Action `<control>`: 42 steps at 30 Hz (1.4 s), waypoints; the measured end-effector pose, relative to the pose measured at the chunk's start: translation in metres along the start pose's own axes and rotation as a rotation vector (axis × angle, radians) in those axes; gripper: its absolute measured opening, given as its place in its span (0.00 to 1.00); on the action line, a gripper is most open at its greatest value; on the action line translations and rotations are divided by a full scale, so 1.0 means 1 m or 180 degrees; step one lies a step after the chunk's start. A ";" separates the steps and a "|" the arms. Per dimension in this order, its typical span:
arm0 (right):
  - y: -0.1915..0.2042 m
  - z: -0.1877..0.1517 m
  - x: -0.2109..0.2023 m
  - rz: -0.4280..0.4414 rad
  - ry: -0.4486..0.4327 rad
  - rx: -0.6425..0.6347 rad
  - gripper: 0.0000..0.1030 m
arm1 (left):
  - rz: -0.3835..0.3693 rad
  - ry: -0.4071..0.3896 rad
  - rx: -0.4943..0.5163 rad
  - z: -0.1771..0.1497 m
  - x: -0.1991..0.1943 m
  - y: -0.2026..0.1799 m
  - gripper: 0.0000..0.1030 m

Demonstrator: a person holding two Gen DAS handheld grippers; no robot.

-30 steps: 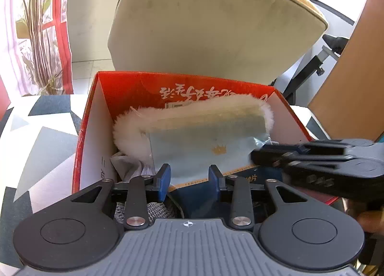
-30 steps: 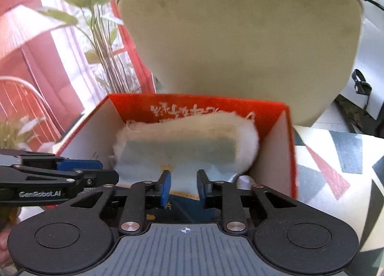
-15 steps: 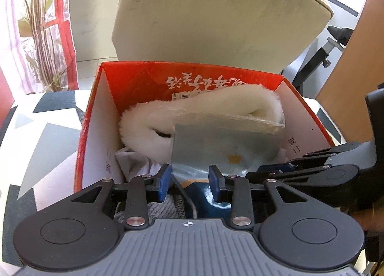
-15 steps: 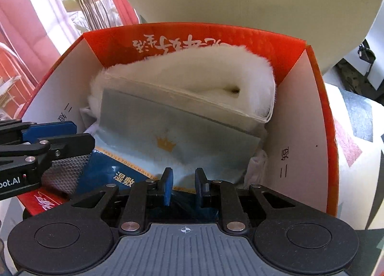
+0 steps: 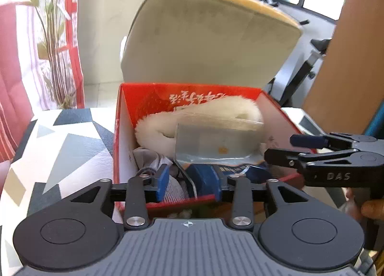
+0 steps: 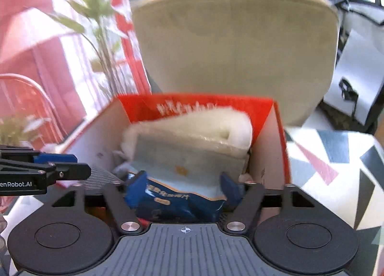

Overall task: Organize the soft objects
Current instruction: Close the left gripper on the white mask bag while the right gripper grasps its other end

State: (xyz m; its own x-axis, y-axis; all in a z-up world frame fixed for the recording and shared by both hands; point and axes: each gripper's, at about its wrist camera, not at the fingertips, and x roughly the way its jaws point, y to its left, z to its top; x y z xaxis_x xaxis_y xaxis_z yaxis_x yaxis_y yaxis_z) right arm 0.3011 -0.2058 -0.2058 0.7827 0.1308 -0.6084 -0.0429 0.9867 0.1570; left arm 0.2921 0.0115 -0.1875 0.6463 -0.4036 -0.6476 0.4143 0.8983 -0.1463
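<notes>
The soft objects lay packed in an open red box [image 5: 124, 117] that stood on the patterned counter [image 5: 72, 141]. A white fluffy roll [image 5: 153, 132] curved along the far wall of the box, and a pale plastic-wrapped pack [image 5: 208, 141] with a small gold mark leaned against it. Below that pack lay a blue wipes packet [image 6: 172, 201], and at the near left corner a grey knitted cloth [image 5: 175, 189] lay beside crumpled white fabric [image 5: 148, 156].

My left gripper [image 5: 188, 186] hung at the near rim of the box, its blue fingers [image 5: 162, 183] spread apart, with the grey knitted cloth and an edge of the blue packet showing between them; whether they touched either I could not tell. My right gripper [image 6: 184, 184] was likewise spread wide, one finger on each side of the blue wipes packet; the view was blurred, and contact with the packet could not be made out. In the left wrist view the right gripper [image 5: 312, 151] entered from the right at the box's right wall; in the right wrist view the left gripper [image 6: 60, 168] entered from the left above the knitted cloth.

Behind the box stood a beige chair back [image 5: 211, 40]. A green plant [image 5: 50, 36] and red-striped curtain [image 5: 72, 24] stood to the left, and a wooden panel [image 5: 345, 60] to the right.
</notes>
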 end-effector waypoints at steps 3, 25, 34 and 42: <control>0.004 -0.007 -0.028 0.0063 -0.0217 -0.0090 1.00 | 0.0062 -0.0141 0.0019 -0.011 -0.026 0.000 0.64; 0.012 -0.139 -0.079 -0.0127 -0.0021 0.0131 1.00 | 0.0569 -0.0003 -0.0223 -0.109 -0.056 0.008 1.00; 0.000 -0.172 -0.059 -0.0248 0.0274 0.0410 1.00 | 0.0396 0.0144 -0.0359 -0.135 -0.037 0.008 1.00; -0.007 -0.173 -0.055 -0.0192 0.0286 0.0560 1.00 | 0.0180 0.0222 -0.0633 -0.149 -0.028 0.018 1.00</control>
State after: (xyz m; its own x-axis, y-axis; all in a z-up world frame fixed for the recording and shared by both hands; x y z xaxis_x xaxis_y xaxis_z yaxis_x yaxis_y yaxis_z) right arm 0.1510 -0.2028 -0.3074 0.7217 0.0881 -0.6866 0.1176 0.9618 0.2470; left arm 0.1862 0.0652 -0.2830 0.6162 -0.3449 -0.7081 0.2397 0.9385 -0.2485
